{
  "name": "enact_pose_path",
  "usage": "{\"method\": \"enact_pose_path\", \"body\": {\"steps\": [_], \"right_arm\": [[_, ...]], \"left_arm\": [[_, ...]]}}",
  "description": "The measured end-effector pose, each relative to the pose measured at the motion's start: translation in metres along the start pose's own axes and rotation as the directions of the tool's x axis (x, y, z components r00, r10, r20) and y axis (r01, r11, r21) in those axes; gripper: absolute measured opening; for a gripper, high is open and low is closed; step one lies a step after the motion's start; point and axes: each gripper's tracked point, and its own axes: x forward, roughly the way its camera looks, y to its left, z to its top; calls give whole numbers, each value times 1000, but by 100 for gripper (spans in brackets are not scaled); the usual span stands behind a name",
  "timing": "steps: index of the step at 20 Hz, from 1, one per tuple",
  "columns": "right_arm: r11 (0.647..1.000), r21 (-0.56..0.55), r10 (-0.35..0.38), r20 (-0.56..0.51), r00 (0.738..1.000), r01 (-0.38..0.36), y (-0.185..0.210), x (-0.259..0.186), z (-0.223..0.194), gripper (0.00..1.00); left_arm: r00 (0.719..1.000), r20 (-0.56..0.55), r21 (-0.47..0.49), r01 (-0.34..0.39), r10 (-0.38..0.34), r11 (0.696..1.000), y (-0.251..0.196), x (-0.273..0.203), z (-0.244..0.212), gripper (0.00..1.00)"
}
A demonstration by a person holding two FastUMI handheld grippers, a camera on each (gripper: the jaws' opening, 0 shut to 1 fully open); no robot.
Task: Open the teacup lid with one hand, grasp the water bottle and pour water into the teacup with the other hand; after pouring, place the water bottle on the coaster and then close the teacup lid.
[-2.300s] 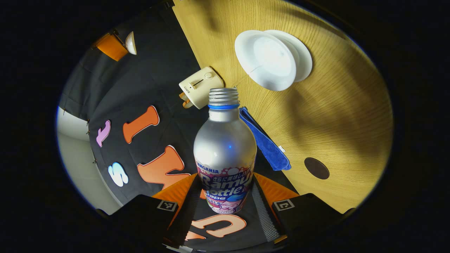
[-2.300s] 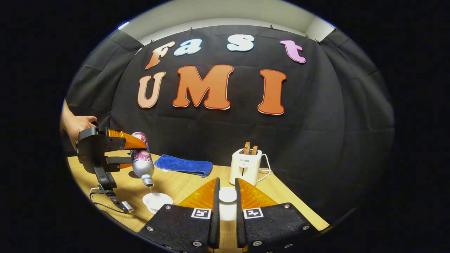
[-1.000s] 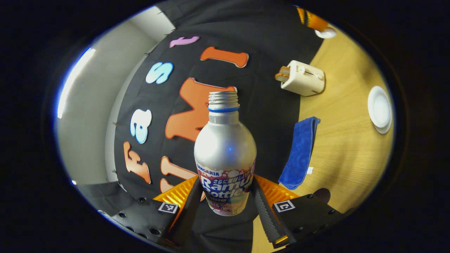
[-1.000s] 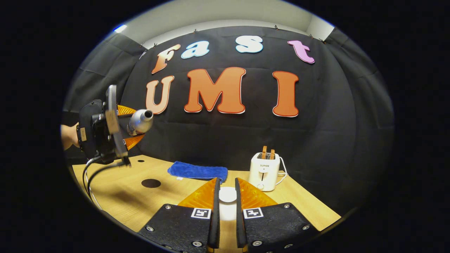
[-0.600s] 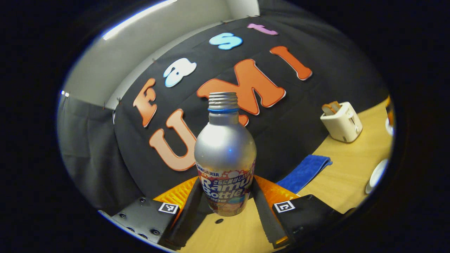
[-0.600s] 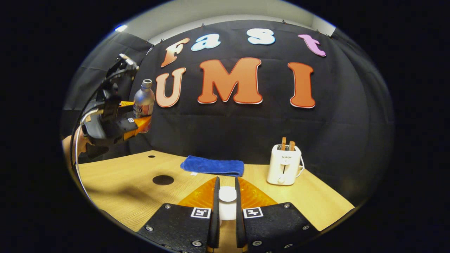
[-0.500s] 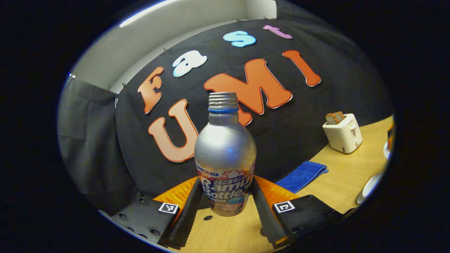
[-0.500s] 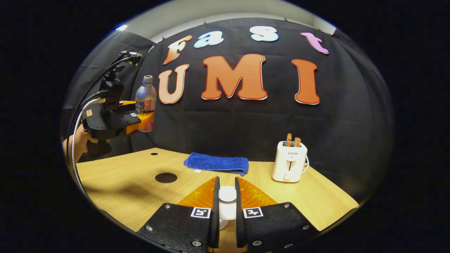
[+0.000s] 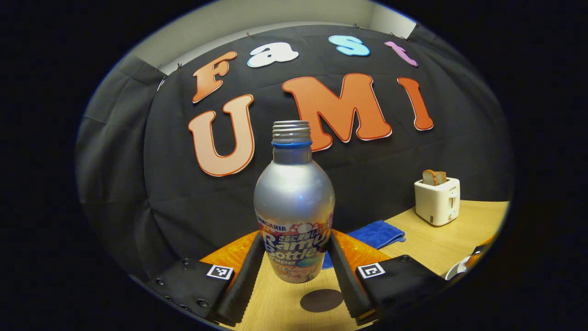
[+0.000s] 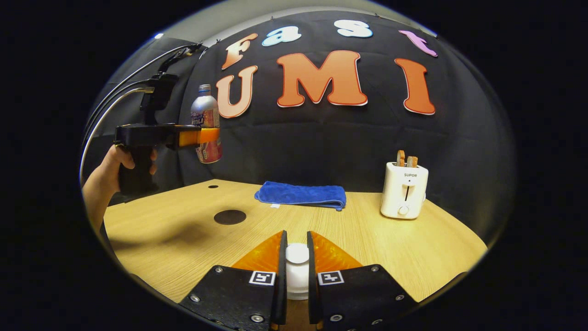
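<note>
A silver water bottle (image 9: 294,207) with a printed label and no cap stands upright between the fingers of my left gripper (image 9: 294,257), which is shut on its lower body. The dark round coaster (image 9: 321,300) lies on the table just beneath the bottle's base. In the right gripper view the same bottle (image 10: 206,124) hangs well above the table in the left gripper (image 10: 209,136), up and left of the coaster (image 10: 229,217). My right gripper (image 10: 296,250) is shut on the knob of the white teacup lid (image 10: 297,276). A white curved rim (image 9: 456,270) shows low on the right; cup or saucer, I cannot tell.
A folded blue cloth (image 10: 301,194) lies at the back of the wooden table (image 10: 367,239), and a white toaster (image 10: 404,188) with bread stands to its right. A person's hand (image 10: 112,168) grips the left gripper's handle, cables trailing above. A small dark hole (image 10: 212,186) sits behind the coaster.
The left gripper swung the bottle from tipped over the cup back to upright and carried it over the coaster. The right gripper kept hold of the lid; the cup left its view.
</note>
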Motion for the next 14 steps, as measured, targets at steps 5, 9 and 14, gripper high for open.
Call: {"method": "enact_pose_path", "body": {"steps": [5,9,14], "right_arm": [[1000,-13,-3,-34,999,2,1,8,-16,19],[1000,-19,-15,-30,999,15,-2,12,-20,15],[1000,-4,-11,-38,999,11,0,13,-21,28]], "left_arm": [[998,-54,-73,10,-14,997,-4,5,-25,83],[996,-84,-108,7,-16,994,-7,10,-42,81],[987,-152,-210,14,-47,978,-9,23,-72,81]]}}
